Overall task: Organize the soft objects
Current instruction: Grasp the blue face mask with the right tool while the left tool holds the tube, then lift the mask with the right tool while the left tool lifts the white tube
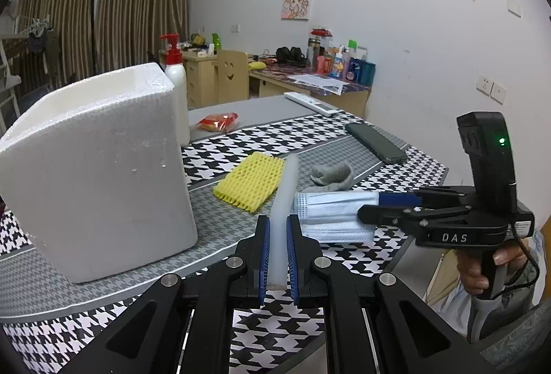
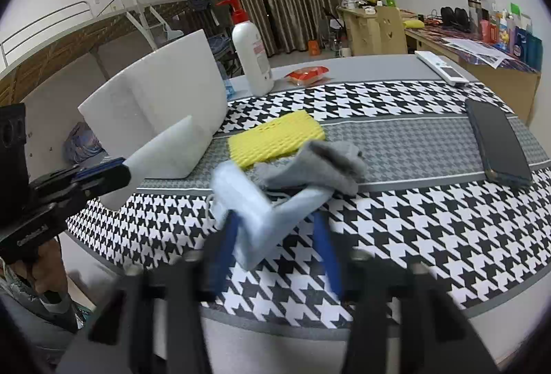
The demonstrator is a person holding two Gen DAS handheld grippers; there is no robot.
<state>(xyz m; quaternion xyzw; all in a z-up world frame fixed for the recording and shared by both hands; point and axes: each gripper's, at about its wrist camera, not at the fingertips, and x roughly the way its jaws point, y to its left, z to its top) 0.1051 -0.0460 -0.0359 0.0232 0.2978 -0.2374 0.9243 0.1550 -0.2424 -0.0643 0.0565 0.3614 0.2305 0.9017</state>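
Note:
My left gripper [image 1: 276,229] is shut on a white foam sheet [image 1: 284,202], held on edge above the table; it also shows in the right wrist view [image 2: 162,153]. My right gripper [image 2: 275,229] is open around a light blue face mask [image 2: 255,212], which bends between its fingers; the mask also shows in the left wrist view [image 1: 327,215], under the right gripper [image 1: 365,210]. A grey sock [image 2: 320,164] and a yellow foam net [image 2: 275,136] lie just beyond. A white foam box [image 1: 93,167] stands at the left.
A lotion pump bottle [image 2: 249,54], a red snack packet [image 2: 308,74], a white remote [image 2: 440,67] and a dark phone [image 2: 499,143] lie on the houndstooth table cloth [image 2: 430,229]. The table's front edge is close below both grippers.

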